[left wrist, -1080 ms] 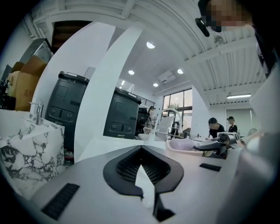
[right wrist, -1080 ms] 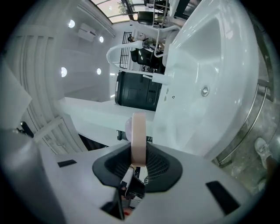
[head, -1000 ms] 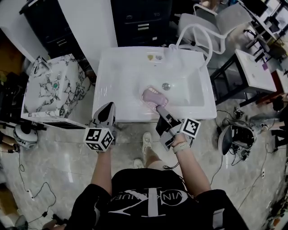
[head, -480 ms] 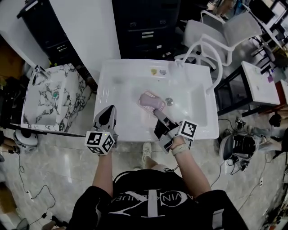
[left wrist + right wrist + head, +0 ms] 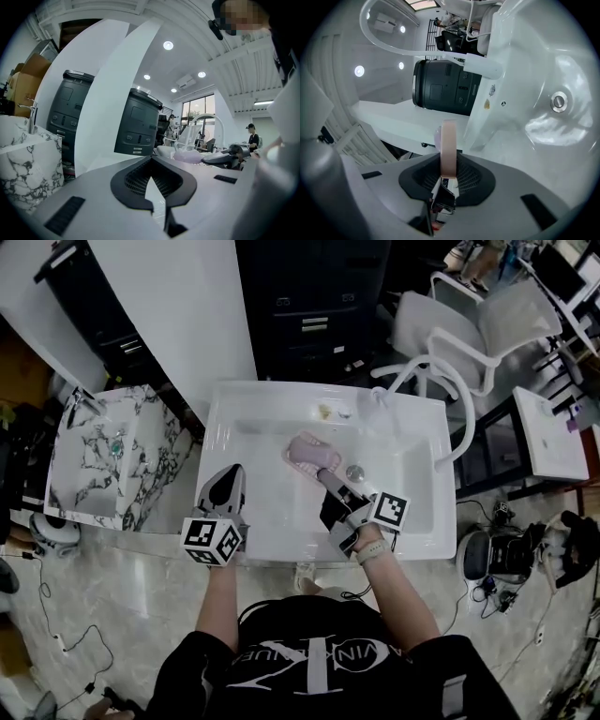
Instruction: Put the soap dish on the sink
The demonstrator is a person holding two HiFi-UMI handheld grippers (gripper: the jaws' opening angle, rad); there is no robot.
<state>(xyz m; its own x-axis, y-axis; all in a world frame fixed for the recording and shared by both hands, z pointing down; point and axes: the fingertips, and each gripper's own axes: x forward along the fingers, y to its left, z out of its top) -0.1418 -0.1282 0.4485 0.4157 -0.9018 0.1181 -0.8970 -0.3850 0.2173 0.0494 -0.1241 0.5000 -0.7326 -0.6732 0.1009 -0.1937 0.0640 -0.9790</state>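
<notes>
The soap dish (image 5: pixel 312 454) hangs over the sink (image 5: pixel 246 401) — not yet set down.
The right tongs (image 5: pixel 330 474) are clenched on the dish's near edge, holding it at 10 o'clock of the drain (image 5: pixel 354 471); the left tongs (image 5: pixel 228 472), closed and empty, hover at the sink's 7 o'clock rim. The pinch looks thin (edge only) — any tilt could drop the dish into the basin.
</notes>
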